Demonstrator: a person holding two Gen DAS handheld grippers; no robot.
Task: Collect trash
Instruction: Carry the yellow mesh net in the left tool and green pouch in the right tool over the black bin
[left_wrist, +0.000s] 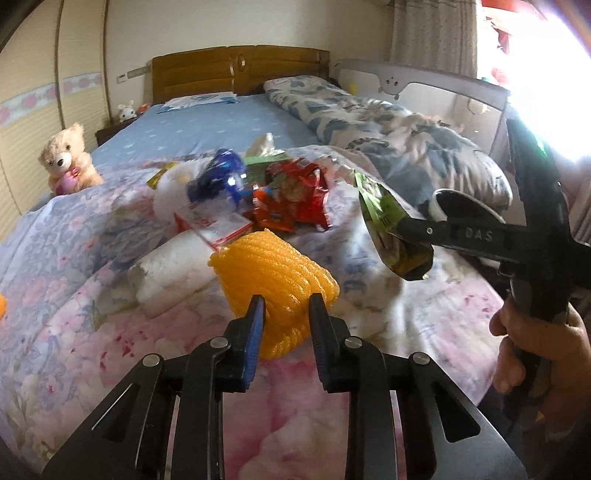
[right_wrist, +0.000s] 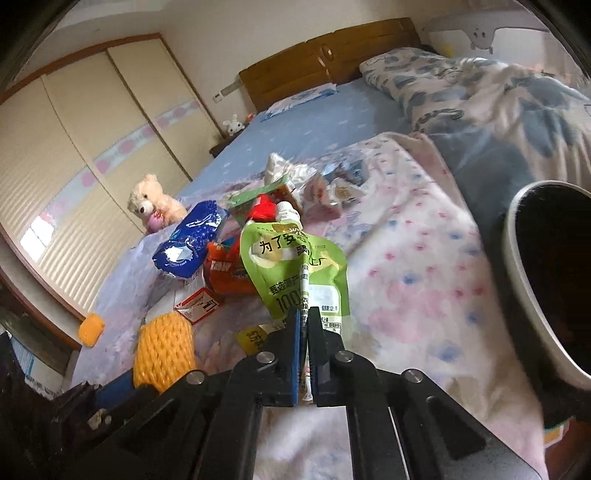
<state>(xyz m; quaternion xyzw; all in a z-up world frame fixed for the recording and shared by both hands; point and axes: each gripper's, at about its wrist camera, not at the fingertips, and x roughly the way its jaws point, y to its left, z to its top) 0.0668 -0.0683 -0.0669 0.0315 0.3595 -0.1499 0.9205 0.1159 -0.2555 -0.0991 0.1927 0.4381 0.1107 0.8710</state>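
Nearest the left wrist camera we find the left gripper (left_wrist: 283, 306), its jaws drawn narrow around the near end of a yellow foam net (left_wrist: 275, 275) that lies on the bed (left_wrist: 424, 332). Whether the pads press the net or only flank it we cannot tell.

Across the right wrist view, the right gripper (right_wrist: 303, 321) has its jaws clamped on the lower edge of a green spouted pouch (right_wrist: 295, 273), which hangs clear of the quilt in the left view.

We judge the task to be at an early stage: one item is lifted, one is being taken, and nothing is seen deposited. Still lying in the heap toward the middle of the bed are a blue packet (right_wrist: 192, 240), red and orange wrappers (left_wrist: 295, 199), a red-and-white carton (left_wrist: 218, 229), a white foam block (left_wrist: 170, 269) and a green box (right_wrist: 255, 195). A small orange piece (right_wrist: 91, 329) lies apart at the bed's left edge.

A dark round container (right_wrist: 554, 280) stands at the right; we take it for the bin, but it is cut off by the frame and its inside is too dark to inspect. The heap is blurred, so labels and smaller scraps cannot be made out. A hand (left_wrist: 535, 354) holding the right gripper shows only in part.
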